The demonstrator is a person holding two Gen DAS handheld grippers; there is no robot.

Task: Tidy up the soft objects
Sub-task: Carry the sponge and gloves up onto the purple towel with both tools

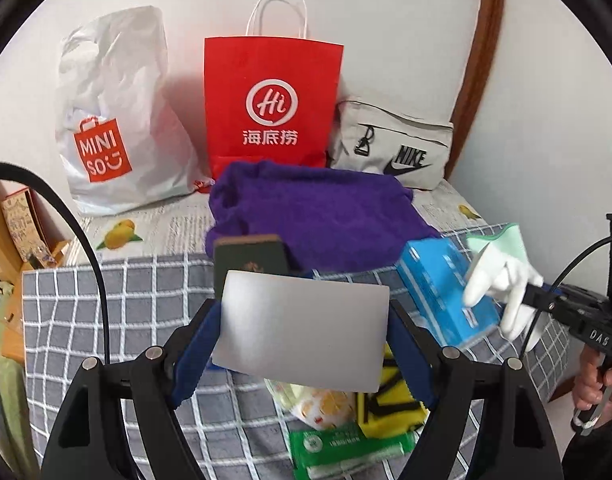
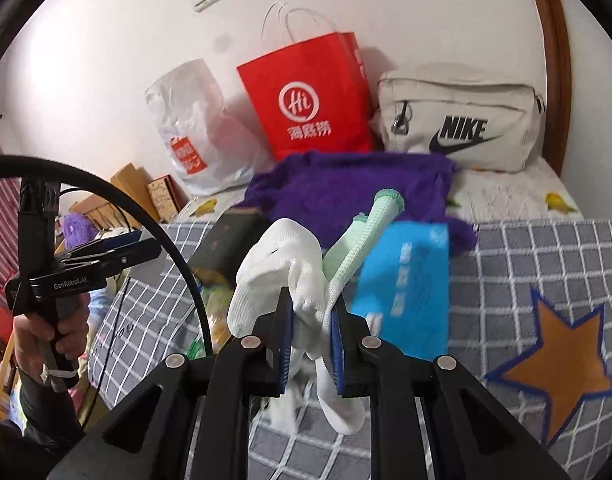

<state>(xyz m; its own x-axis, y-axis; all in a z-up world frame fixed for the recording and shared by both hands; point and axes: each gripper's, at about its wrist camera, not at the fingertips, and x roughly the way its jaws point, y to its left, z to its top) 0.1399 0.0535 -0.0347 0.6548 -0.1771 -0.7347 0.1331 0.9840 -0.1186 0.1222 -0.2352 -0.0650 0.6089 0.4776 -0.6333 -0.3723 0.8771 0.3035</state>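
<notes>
My left gripper (image 1: 301, 336) is shut on a flat silver-grey card (image 1: 301, 324) and holds it above the checked bedspread (image 1: 117, 312). My right gripper (image 2: 312, 336) is shut on a white glove with a mint-green cuff (image 2: 277, 268) and holds it in the air; the glove also shows in the left wrist view (image 1: 502, 280). A purple fuzzy cloth (image 1: 318, 208) lies at the back of the bed. A blue tissue pack (image 1: 446, 284) lies beside it. A dark green booklet (image 1: 249, 256) lies just past the card.
A white Miniso bag (image 1: 113, 120), a red paper bag (image 1: 271, 104) and a grey Nike pouch (image 1: 390, 144) stand against the wall. A yellow cloth (image 1: 390, 404), a snack packet (image 1: 322, 404) and a green packet (image 1: 346, 448) lie under my left gripper. An orange star patch (image 2: 554, 372) is at the right.
</notes>
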